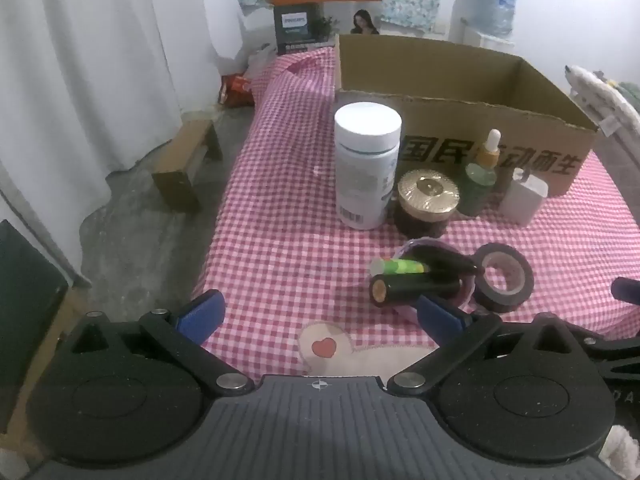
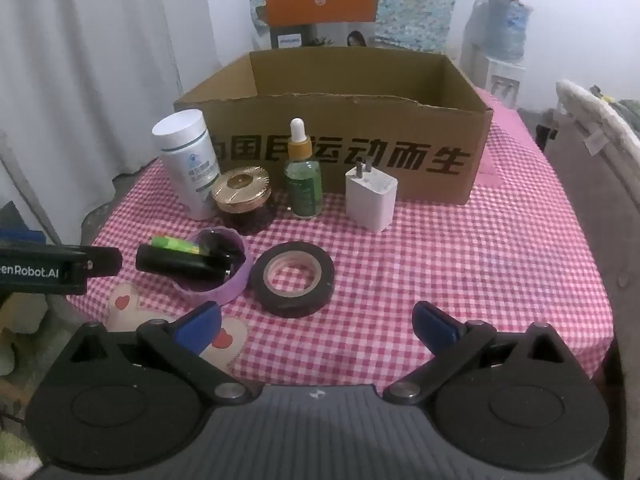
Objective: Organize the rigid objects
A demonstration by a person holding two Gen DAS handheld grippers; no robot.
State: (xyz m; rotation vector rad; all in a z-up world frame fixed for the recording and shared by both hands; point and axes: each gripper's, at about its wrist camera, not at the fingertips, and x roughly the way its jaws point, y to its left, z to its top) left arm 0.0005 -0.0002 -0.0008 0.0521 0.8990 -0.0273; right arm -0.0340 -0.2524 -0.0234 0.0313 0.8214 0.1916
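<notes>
Both sets of tongs spread wide, nothing between the blue pads: left tongs [image 1: 320, 312] angled down over the near edge of the checked table [image 1: 280, 208], right tongs [image 2: 316, 322] angled down just short of the black tape roll [image 2: 292, 278]. Open cardboard box [image 2: 360, 152] at the back of the table, nothing seen inside from here. Lined up along its front wall: white bottle [image 2: 188, 162] upright at the left, gold-lidded jar [image 2: 242, 196] touching it or nearly so, green dropper bottle [image 2: 303, 178] upright, white charger plug [image 2: 372, 198] standing with prongs up. Nearer in, a purple cup [image 2: 224, 276] lying on its side, a black tube [image 2: 176, 264] and a green tube [image 2: 174, 243] poking out of its mouth. Tape roll flat on the cloth just right of the cup. Left tool's black body poking in at the left edge of the right wrist view.
</notes>
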